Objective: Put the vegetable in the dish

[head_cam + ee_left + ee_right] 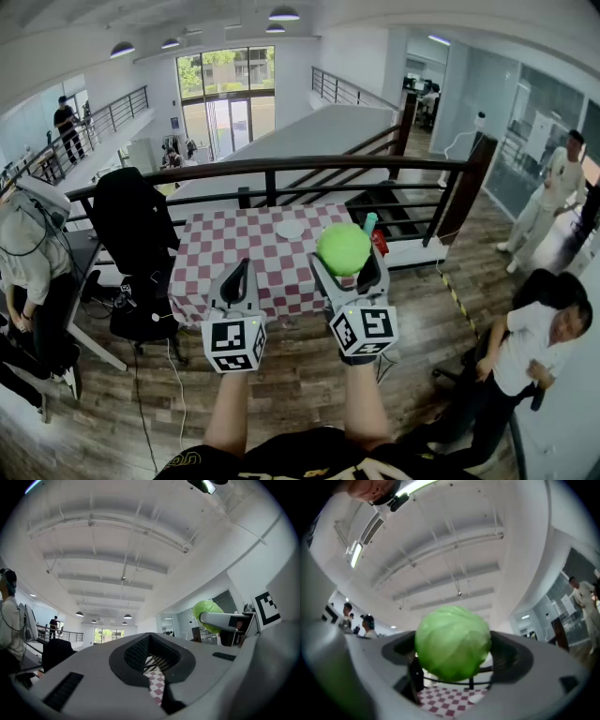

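A round green cabbage (343,247) is clamped between the jaws of my right gripper (347,260), held up in the air in front of the table. In the right gripper view the cabbage (452,641) fills the gap between both jaws. A small white dish (290,228) sits near the far edge of the red-and-white checked table (225,246), beyond and left of the cabbage. My left gripper (237,272) hovers beside the right one with its jaws together and nothing in them. The left gripper view shows the cabbage (206,613) off to the right.
A red item (379,242) and a teal item (370,222) stand at the table's right edge. A dark railing (281,169) runs behind the table. A black chair (136,225) stands at its left. People are at the right (530,342) and left (28,253).
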`<state>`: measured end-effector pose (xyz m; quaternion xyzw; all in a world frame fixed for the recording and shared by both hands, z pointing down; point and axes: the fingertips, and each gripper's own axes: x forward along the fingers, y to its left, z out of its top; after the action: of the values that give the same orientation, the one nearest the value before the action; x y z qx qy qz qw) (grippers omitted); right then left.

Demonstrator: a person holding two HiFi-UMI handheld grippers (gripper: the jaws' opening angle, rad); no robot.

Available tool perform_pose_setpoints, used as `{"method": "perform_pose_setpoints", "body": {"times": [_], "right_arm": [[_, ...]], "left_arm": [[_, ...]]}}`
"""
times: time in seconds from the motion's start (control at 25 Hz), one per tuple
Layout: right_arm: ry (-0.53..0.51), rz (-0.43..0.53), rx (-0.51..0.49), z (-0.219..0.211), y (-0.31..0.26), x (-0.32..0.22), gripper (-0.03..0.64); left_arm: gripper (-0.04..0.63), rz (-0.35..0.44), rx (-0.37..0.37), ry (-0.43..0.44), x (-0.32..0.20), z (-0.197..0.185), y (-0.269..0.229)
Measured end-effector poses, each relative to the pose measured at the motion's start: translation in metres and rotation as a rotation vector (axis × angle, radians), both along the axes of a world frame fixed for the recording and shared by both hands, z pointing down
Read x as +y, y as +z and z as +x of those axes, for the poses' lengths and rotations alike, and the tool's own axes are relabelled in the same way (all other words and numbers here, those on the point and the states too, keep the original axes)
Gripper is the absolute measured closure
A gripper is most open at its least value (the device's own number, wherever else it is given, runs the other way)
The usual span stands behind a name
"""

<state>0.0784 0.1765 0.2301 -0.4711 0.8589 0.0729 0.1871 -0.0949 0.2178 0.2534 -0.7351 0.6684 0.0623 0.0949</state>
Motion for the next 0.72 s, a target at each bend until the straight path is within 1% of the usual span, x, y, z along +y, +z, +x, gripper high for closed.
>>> {"method": "perform_pose_setpoints", "body": {"times": [0.28, 0.52, 0.72], "right_arm": [[0.032, -0.026, 0.034, 0.004, 0.014, -0.015, 0.126], [0.049, -0.080, 0.053, 0.011, 0.035, -0.025, 0.126], [0.054, -0.092, 0.071, 0.013, 0.042, -0.026, 0.126]], "left_arm": [[0.577, 0.004, -0.003, -0.002, -0.011, 0.006, 0.005], [0.577, -0.030, 0.005, 0.004, -0.019, 0.012, 0.023], [0.577, -0.045, 0.006, 0.003, -0.020, 0.017, 0.031]]}}
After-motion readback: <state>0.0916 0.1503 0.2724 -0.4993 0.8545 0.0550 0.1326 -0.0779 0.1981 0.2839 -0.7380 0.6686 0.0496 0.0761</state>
